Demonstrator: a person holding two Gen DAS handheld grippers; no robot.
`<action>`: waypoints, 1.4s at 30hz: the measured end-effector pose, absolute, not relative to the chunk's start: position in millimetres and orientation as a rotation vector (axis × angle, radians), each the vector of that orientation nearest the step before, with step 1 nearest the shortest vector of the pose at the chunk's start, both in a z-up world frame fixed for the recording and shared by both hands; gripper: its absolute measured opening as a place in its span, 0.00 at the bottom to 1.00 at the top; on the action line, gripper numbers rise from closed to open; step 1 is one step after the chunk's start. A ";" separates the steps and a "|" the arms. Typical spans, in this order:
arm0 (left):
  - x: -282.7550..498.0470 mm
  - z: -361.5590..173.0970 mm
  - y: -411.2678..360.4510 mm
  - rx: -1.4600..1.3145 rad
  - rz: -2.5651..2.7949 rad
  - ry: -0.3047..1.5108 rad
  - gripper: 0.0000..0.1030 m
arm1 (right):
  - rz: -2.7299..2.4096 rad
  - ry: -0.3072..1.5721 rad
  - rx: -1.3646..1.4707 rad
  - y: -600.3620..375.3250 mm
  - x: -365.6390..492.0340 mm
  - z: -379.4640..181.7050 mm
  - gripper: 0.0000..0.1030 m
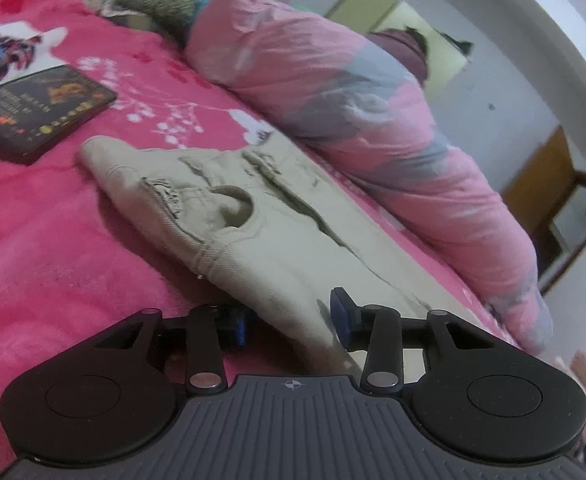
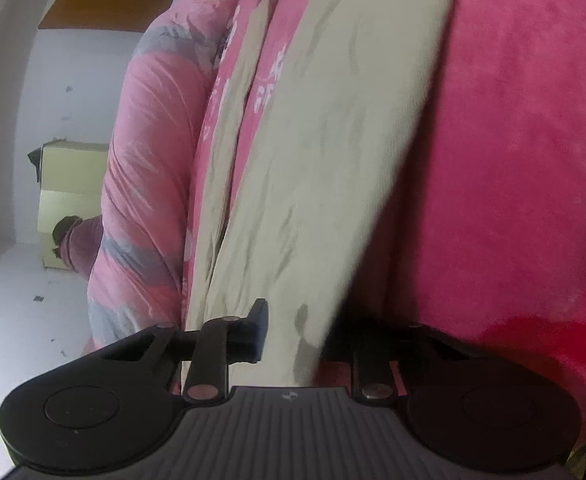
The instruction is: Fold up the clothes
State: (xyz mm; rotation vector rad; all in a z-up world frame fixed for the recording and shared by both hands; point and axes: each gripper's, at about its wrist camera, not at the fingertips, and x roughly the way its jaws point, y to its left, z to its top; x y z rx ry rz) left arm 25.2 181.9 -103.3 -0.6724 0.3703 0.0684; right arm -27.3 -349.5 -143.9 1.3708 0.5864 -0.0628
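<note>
Trousers: beige cotton trousers (image 1: 261, 232) lie stretched on the bright pink fleece blanket (image 1: 45, 248), waistband and pocket opening at the far end of the left wrist view, legs running back toward both cameras.
Left gripper: left gripper (image 1: 291, 320) straddles a raised ridge of trouser cloth; blue pads sit either side of it with a moderate gap, so the jaws look part-open around the fabric, not yet clamped, by my read.
Left pad: right-hand blue fingertip (image 1: 343, 316) stands just beside the cloth edge, seemingly touching it.
Right gripper: right gripper (image 2: 293, 336) has the long beige leg passing straight between its fingers; only 1 blue pad (image 2: 259, 330) shows, the other is hidden under the cloth, so I cannot tell how tight the jaws are.
Reason for hold: 2 grippers on one garment along its length suggests both ends of a leg are being taken, probably so the leg can be lifted flat and laid over without sagging.
Legs: in the right wrist view, 2 beige strips run side by side with pink blanket showing between, so the legs are apart, not stacked.
Quilt: rolled pink-and-grey quilt (image 1: 373, 112) lies just beside the trousers, bounding the working space.
Book: dark rectangular book (image 1: 41, 108) rests well apart, out of the fold's path.
Stage: early, no fold visible.
</note>
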 end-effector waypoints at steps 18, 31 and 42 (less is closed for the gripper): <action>22.4 -104.9 181.9 -0.669 0.034 0.366 0.39 | -0.133 0.592 1.305 -342.6 -21.9 -138.8 0.11; 20.3 -104.4 181.9 -0.672 0.033 0.367 0.39 | -0.134 0.595 1.308 -343.3 -23.2 -138.2 0.11; 21.3 -104.3 183.1 -0.670 0.032 0.368 0.39 | -0.137 0.595 1.313 -342.5 -25.1 -137.8 0.11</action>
